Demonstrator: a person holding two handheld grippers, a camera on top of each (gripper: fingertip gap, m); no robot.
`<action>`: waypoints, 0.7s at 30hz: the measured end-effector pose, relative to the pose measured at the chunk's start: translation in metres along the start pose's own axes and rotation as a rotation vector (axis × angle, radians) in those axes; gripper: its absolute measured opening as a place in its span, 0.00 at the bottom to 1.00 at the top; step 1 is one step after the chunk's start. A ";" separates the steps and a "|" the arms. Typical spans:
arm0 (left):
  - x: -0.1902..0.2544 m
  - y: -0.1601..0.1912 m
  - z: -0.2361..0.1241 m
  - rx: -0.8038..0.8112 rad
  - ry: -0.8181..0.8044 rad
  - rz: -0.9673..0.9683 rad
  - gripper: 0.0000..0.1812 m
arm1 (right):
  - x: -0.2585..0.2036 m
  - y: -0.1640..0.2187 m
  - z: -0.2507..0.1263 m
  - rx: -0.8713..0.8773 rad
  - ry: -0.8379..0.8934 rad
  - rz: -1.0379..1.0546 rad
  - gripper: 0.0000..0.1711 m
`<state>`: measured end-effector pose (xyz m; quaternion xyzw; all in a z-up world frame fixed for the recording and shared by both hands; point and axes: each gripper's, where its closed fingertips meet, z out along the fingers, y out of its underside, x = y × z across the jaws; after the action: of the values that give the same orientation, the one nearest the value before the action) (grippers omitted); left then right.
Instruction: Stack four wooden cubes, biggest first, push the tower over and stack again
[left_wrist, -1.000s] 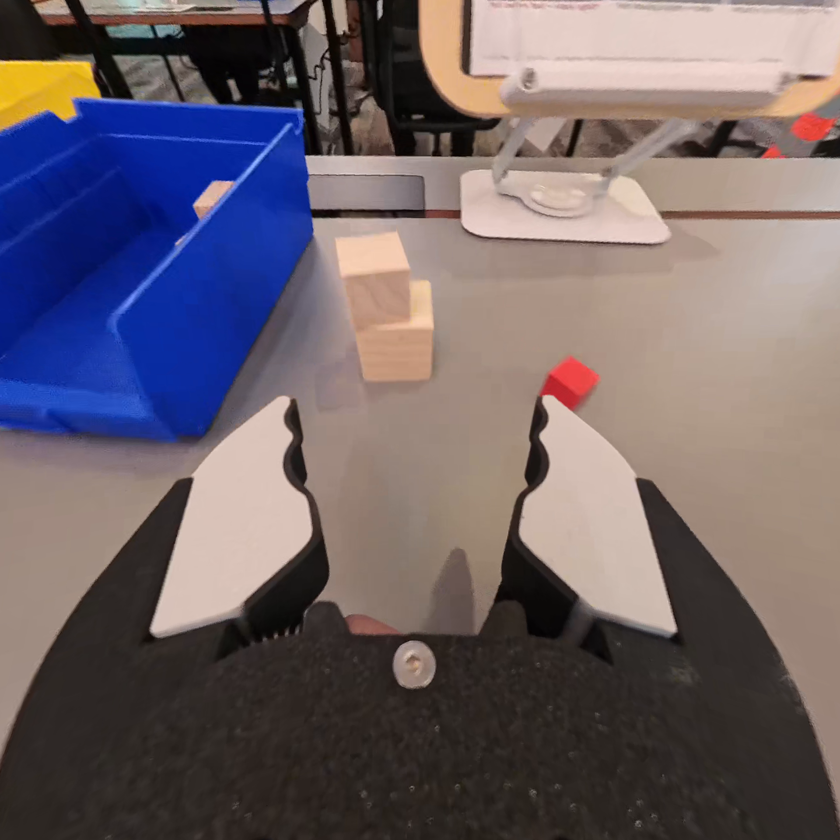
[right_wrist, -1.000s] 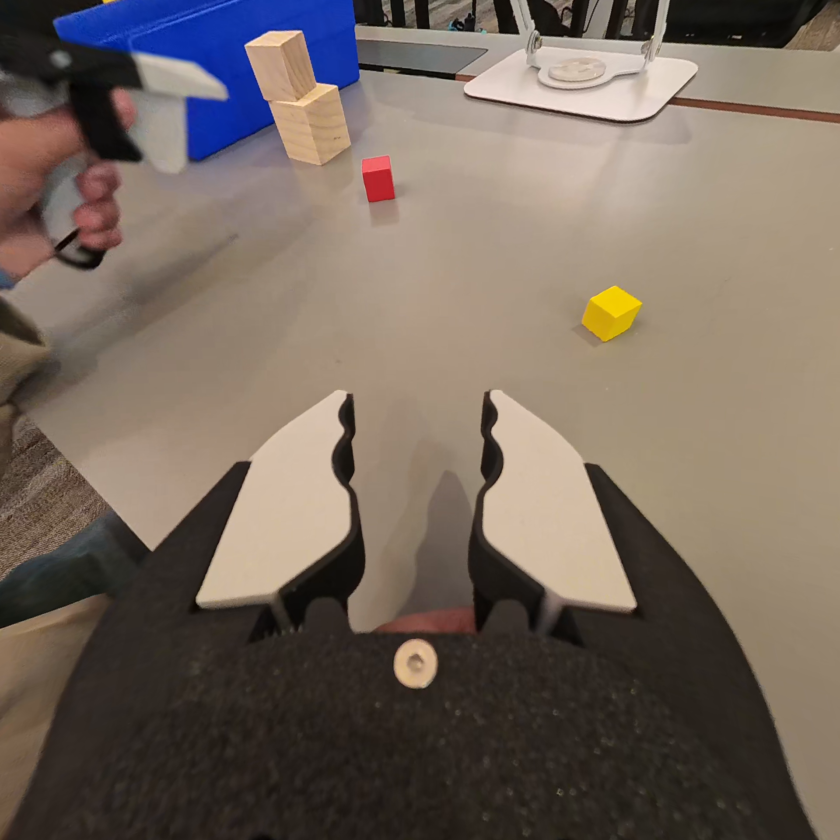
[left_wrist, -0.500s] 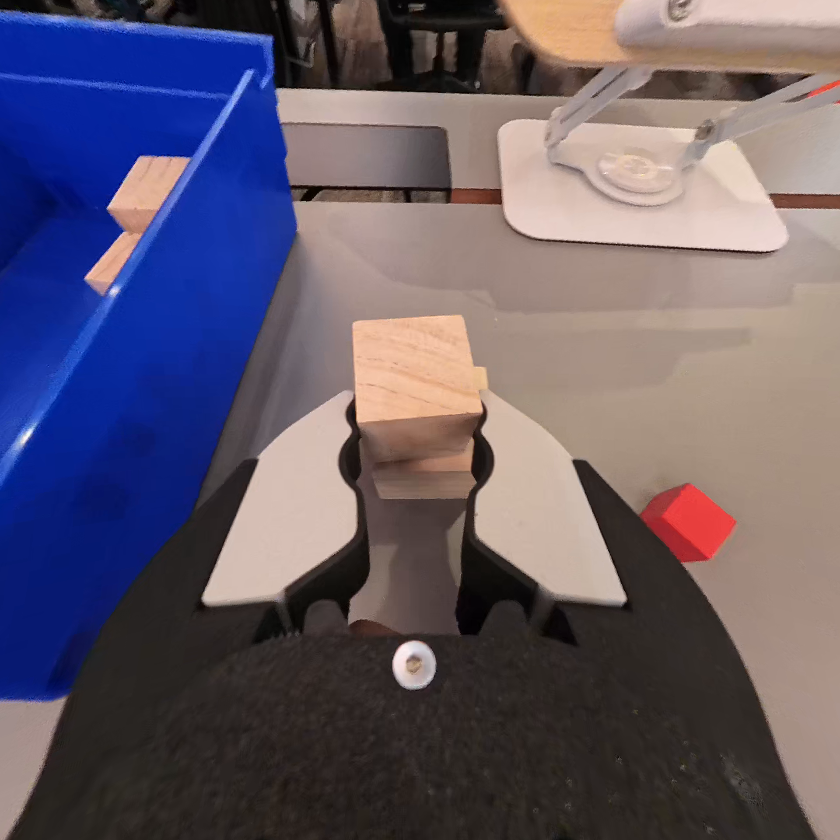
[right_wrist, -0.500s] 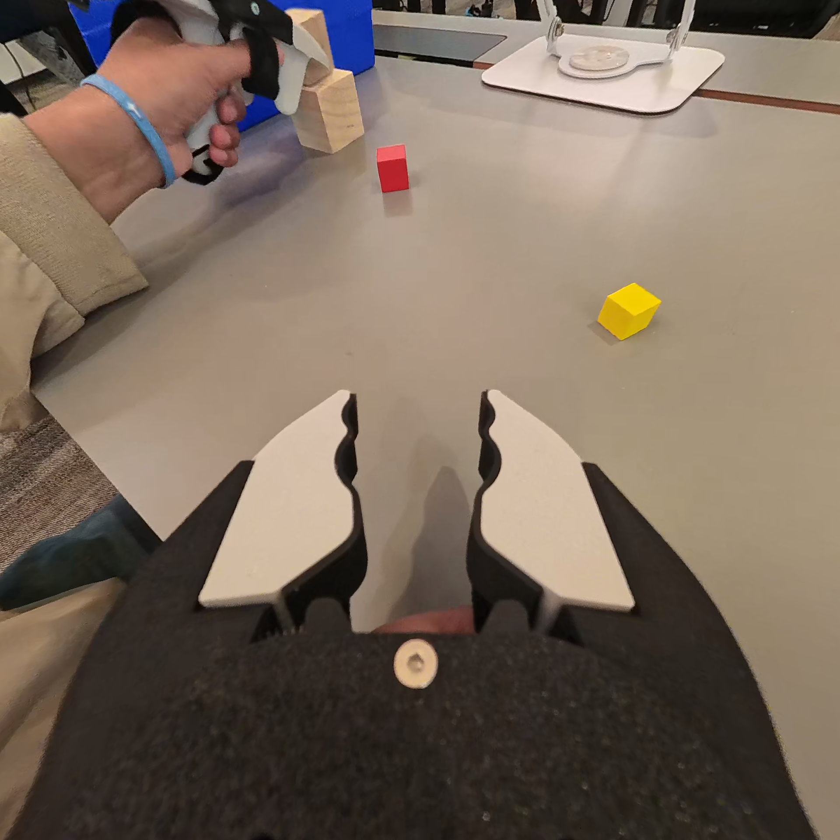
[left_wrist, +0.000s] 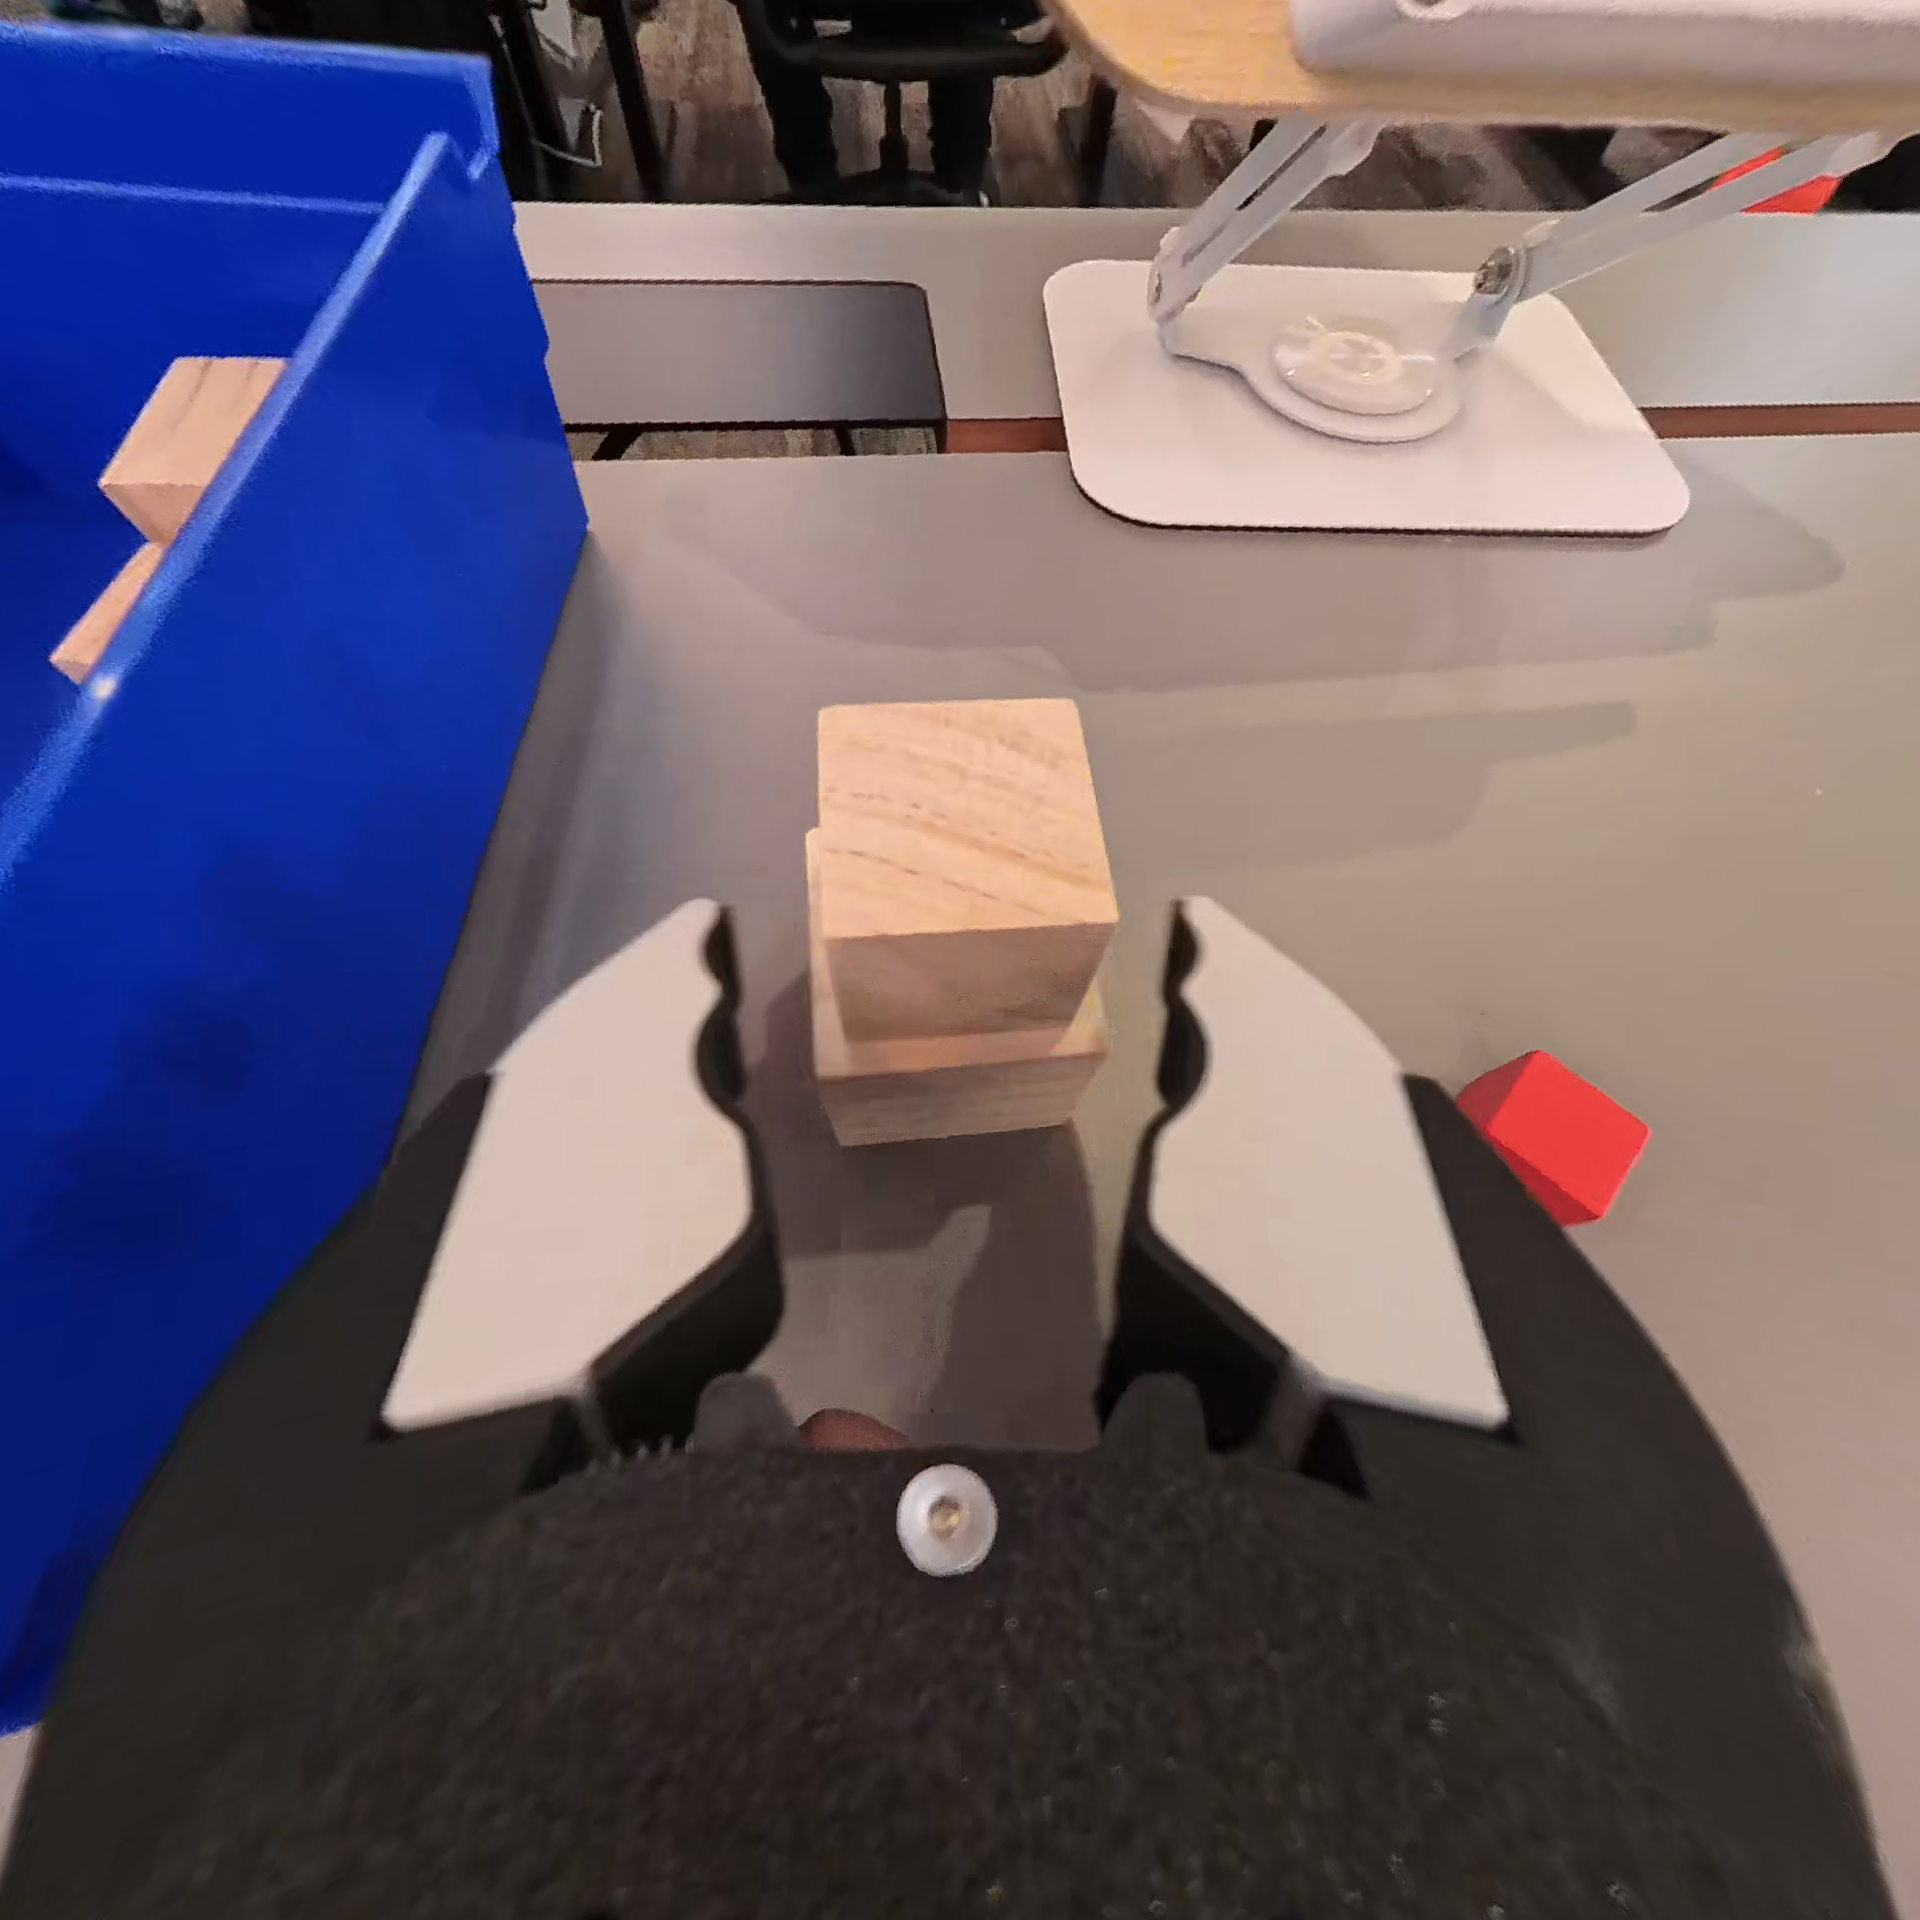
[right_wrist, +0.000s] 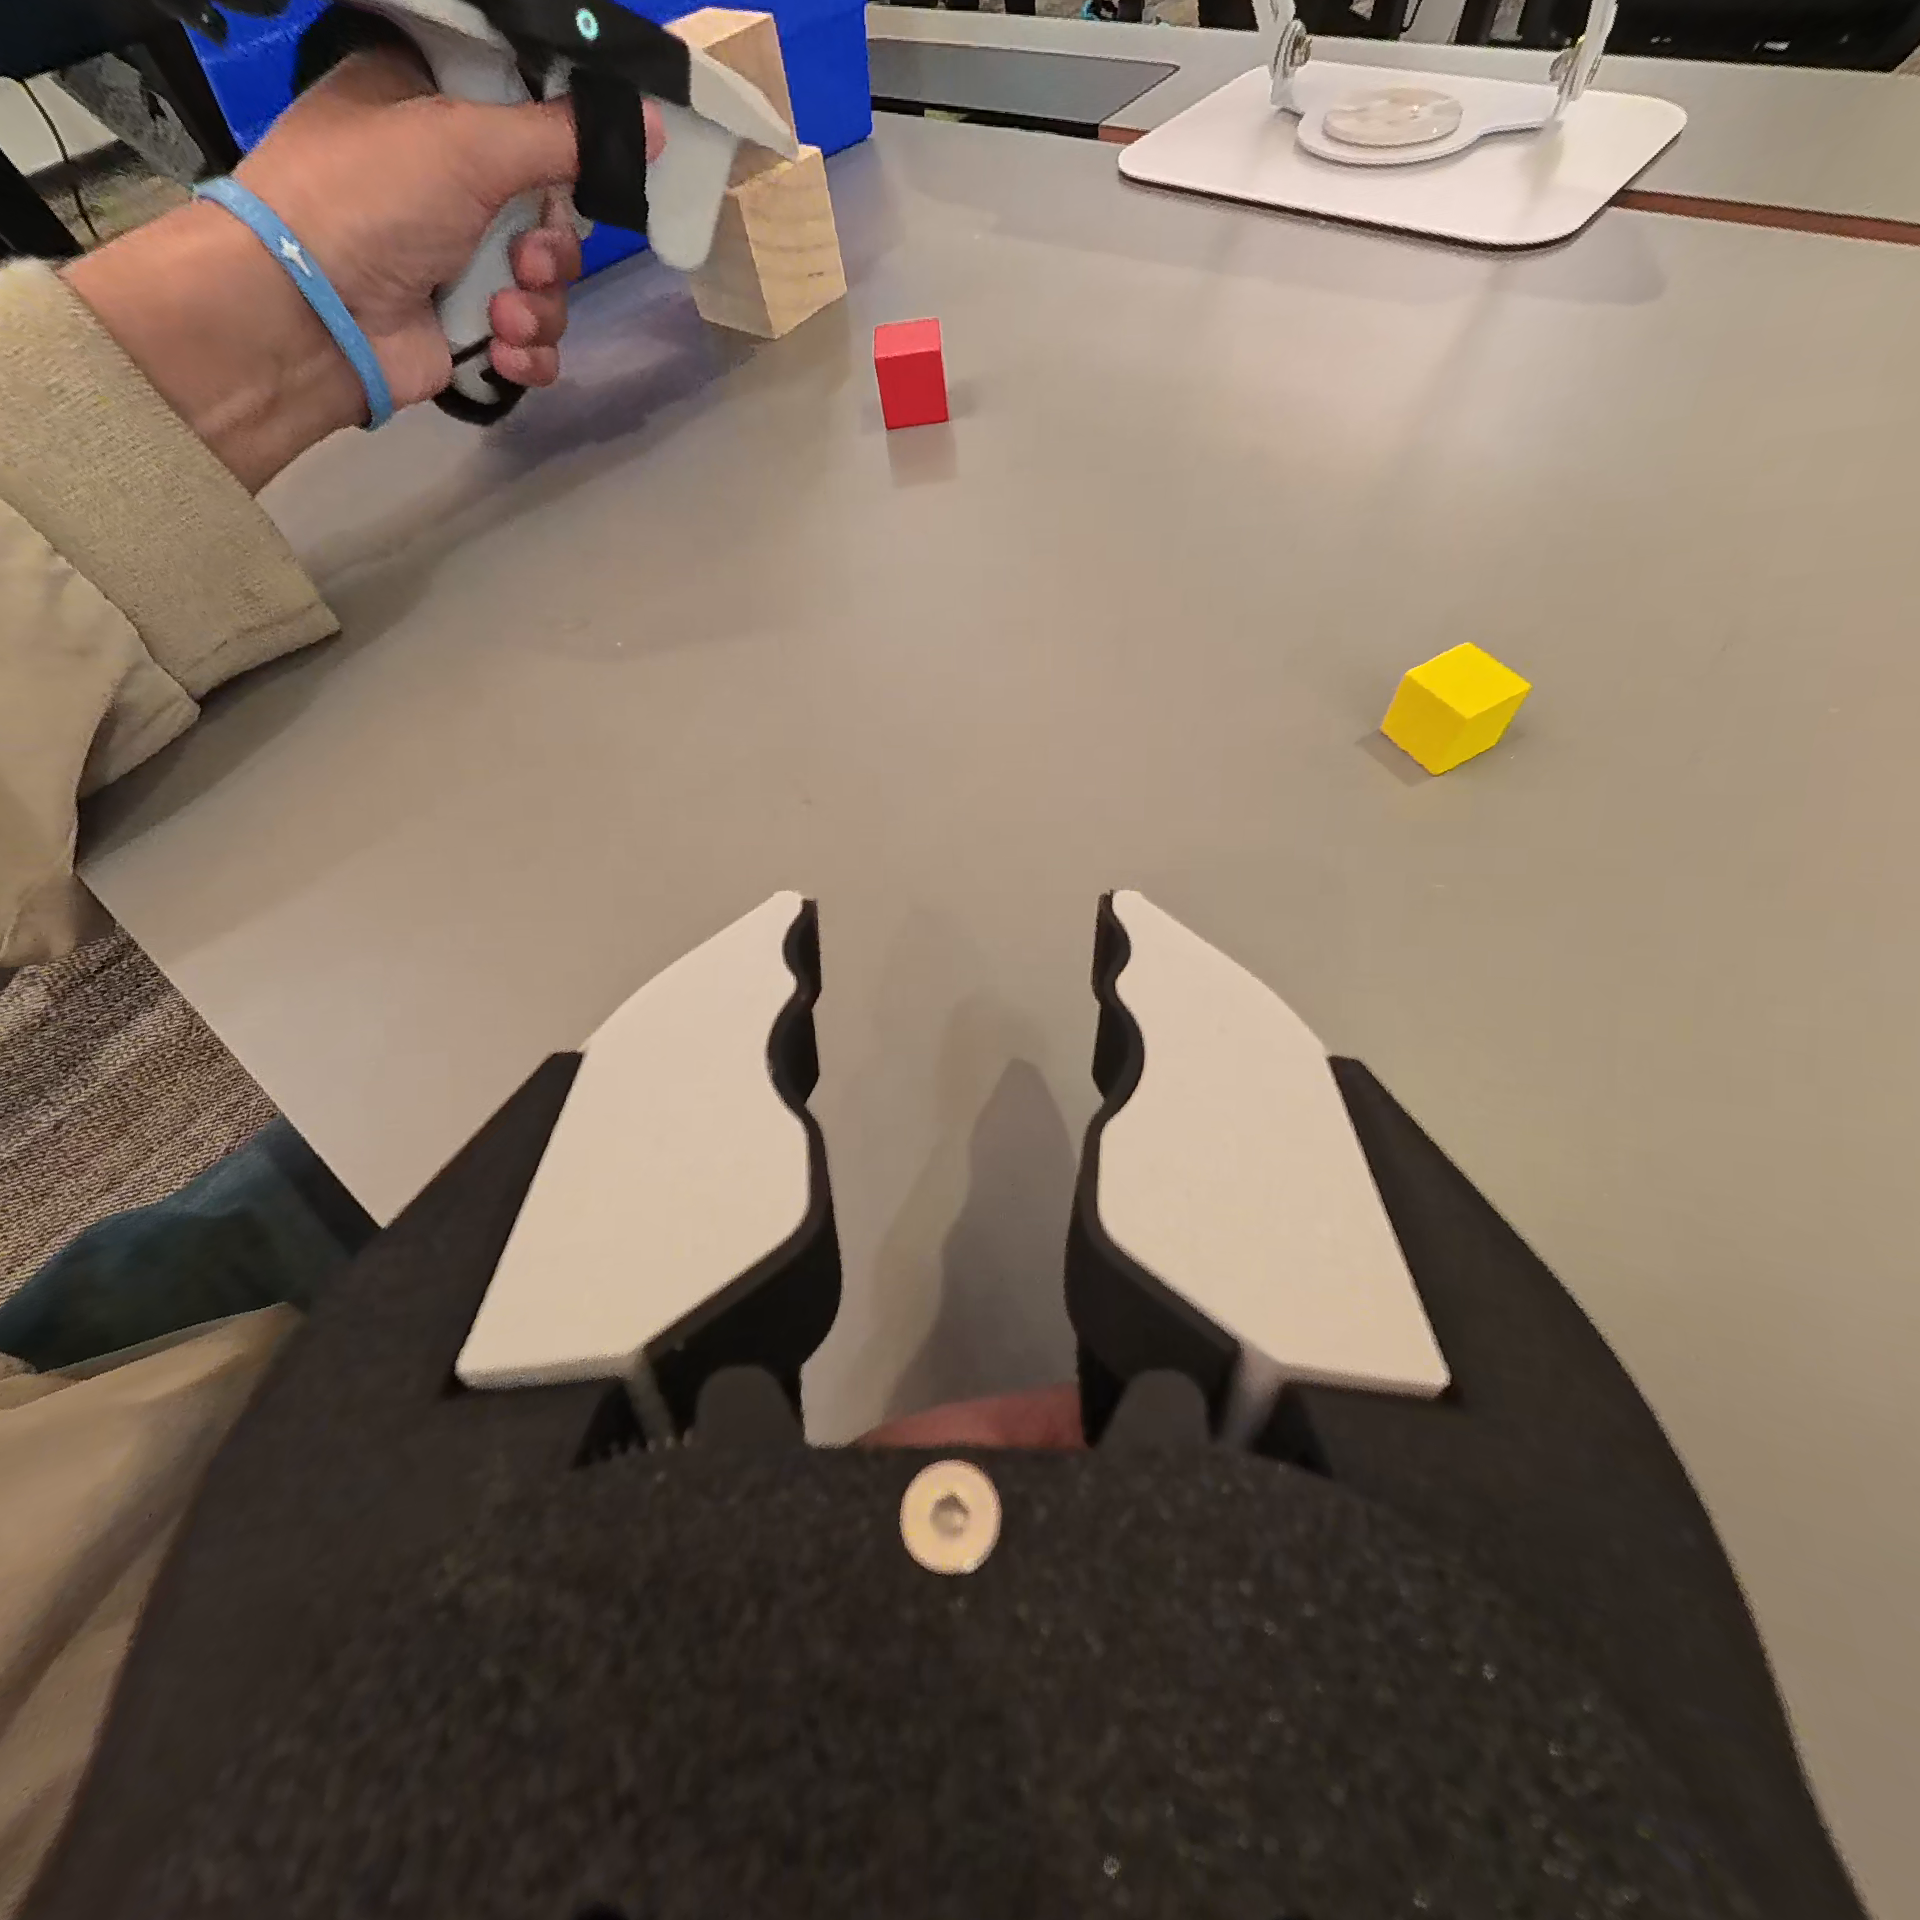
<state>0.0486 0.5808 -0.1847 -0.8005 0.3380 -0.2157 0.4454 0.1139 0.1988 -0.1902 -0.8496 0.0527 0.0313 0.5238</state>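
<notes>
Two stacked wooden cubes (left_wrist: 961, 883); one red cube (left_wrist: 1555, 1132); one yellow cube (right_wrist: 1455, 707)

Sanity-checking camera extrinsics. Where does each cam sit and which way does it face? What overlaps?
Left wrist view: on the left tongs, looking forward and down at the two stacked wooden cubes, beside the blue bin; only its own open fingers show.
Right wrist view: on the right tongs, low over the near table edge, facing across the table; its open fingers, the person's left hand and sleeve show.
Shared: the stack, red cube, bin, white stand base.
</notes>
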 end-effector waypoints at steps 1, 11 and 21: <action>0.000 0.002 -0.001 0.003 -0.005 -0.003 0.48 | 0.000 0.000 0.000 0.000 -0.001 0.000 0.29; -0.009 0.019 0.004 -0.052 -0.195 0.034 0.55 | -0.002 0.001 0.000 -0.008 -0.018 0.002 0.29; -0.005 0.034 0.023 -0.195 -0.129 -0.016 0.39 | -0.001 0.002 -0.001 -0.009 -0.028 0.017 0.29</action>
<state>0.0484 0.5849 -0.2261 -0.8550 0.3216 -0.1333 0.3845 0.1123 0.1971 -0.1915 -0.8509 0.0523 0.0477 0.5205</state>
